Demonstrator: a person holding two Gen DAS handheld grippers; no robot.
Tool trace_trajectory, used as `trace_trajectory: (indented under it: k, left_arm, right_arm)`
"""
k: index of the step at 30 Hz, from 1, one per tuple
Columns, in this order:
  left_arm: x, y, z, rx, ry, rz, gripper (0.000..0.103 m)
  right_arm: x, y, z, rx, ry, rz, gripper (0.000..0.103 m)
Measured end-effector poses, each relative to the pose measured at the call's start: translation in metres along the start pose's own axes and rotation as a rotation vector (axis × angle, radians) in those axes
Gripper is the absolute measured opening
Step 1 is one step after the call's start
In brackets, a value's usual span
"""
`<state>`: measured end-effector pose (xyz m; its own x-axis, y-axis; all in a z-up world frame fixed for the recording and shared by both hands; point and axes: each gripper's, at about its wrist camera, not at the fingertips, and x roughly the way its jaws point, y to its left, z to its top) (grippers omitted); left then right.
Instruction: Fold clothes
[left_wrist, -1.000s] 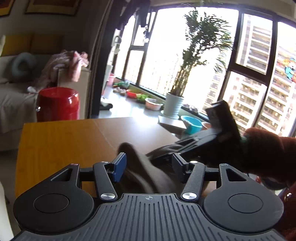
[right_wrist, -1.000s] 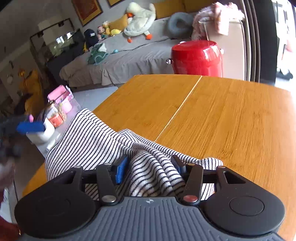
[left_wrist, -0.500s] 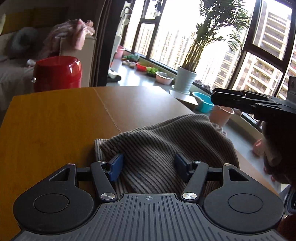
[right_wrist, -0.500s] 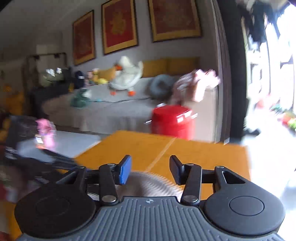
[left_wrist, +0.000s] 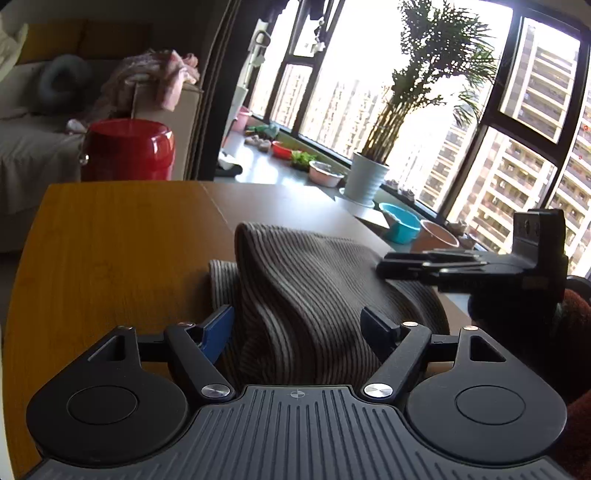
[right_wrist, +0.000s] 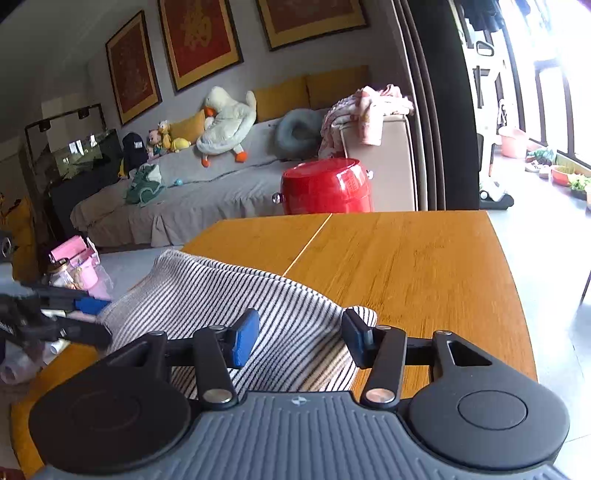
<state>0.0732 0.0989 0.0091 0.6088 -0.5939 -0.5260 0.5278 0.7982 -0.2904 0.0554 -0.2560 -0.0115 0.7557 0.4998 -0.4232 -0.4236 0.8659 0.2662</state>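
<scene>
On wooden table (right_wrist: 424, 266), striped garment (left_wrist: 314, 295) bunched lengthwise away from cameras, left tool (left_wrist: 297, 332) and right tool (right_wrist: 301, 338) both spread wide.

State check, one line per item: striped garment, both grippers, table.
Striped garment: bunched, partly folded on the table, one edge hanging past it.
Left gripper: jaws open, straddling a raised fold.
Right gripper: jaws open over the cloth.
Table: far half bare wood.

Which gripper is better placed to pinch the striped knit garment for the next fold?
Probably left. The left gripper is open, straddling a raised ridge of the striped knit garment. The right gripper is open over flatter cloth.
</scene>
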Motion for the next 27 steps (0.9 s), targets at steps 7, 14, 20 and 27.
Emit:
trace_trajectory:
  k: [7,14,20,27]
  left_arm:
    - [0.016,-0.007,-0.030,0.018,0.047,-0.043,0.082]
    - [0.026,-0.020,-0.022,-0.001,0.071,-0.067,0.063]
    - [0.003,-0.028,-0.016,-0.090,0.084,-0.180,0.056]
    - [0.050,0.006,-0.011,-0.284,0.158,-0.149,0.056]
  right_arm:
    - [-0.017,0.023,-0.043,-0.116,0.067,0.077,0.075]
    - [-0.033,0.027,-0.028,-0.069,0.062,0.115,0.036]
    - [-0.043,-0.008,0.002,0.147,0.062,0.164,0.024]
    - [-0.008,-0.018,0.002,0.106,0.102,0.004,0.027]
